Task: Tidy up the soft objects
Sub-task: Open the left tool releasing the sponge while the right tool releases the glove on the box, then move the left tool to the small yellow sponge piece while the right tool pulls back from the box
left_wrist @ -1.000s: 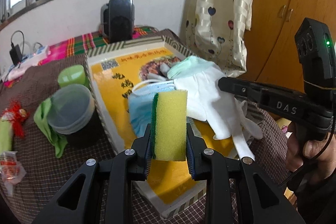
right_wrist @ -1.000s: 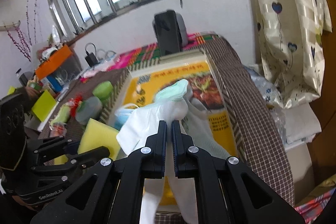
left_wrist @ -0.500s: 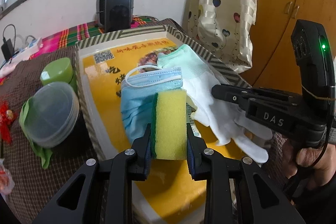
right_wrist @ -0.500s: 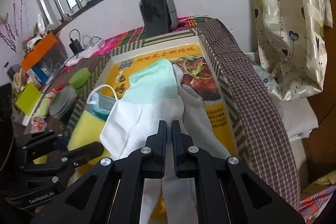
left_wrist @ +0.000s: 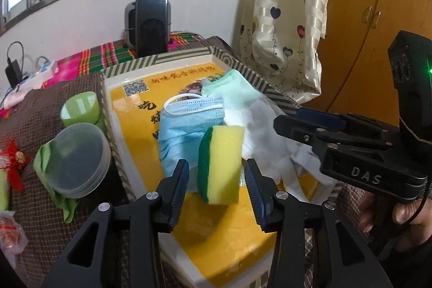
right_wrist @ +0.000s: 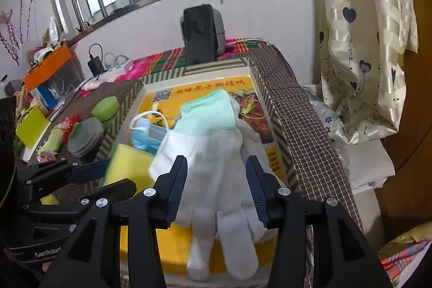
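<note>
Yellow sponge point(left_wrist: 220, 163): loose between spread left gripper point(left_wrist: 217, 178) jaws, over tray point(left_wrist: 159, 62).
White glove point(right_wrist: 216, 153): lying in tray, right gripper point(right_wrist: 216, 184) wide open, ungripped.
Tip: back straight out, avoid snagging face mask point(left_wrist: 186, 126).

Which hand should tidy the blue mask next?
Probably the left. The left gripper is open, and the blue mask lies just past the sponge. The right gripper straddles the white glove.
</note>
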{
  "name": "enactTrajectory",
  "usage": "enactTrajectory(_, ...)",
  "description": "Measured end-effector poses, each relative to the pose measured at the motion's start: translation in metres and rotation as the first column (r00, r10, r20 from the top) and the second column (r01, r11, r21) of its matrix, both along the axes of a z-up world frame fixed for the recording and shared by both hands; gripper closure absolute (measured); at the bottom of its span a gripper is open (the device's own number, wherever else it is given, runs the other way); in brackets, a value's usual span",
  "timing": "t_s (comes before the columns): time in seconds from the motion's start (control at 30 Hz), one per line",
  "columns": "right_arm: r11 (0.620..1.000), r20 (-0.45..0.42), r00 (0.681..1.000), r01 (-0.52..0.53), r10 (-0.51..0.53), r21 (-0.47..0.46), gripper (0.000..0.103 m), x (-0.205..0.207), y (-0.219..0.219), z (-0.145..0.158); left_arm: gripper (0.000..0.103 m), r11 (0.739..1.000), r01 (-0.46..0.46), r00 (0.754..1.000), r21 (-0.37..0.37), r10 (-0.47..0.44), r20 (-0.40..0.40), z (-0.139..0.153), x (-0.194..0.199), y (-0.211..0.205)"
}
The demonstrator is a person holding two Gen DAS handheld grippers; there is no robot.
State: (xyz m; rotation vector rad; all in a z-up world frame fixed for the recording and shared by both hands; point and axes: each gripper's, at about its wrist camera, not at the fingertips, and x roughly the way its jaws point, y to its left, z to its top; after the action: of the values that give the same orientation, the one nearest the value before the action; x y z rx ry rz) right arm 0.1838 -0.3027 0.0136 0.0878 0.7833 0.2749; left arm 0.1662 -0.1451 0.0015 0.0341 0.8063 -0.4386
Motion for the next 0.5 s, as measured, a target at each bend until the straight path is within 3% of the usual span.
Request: enactTrajectory(0.5,0.999,0.049,0.997,-0.053,0.053,0.006,0.056,-0.050,0.019,0.023,0.061,0.999,-0.041,0.998,0.007,0.041,0.039,0.014,-0.046,0.020)
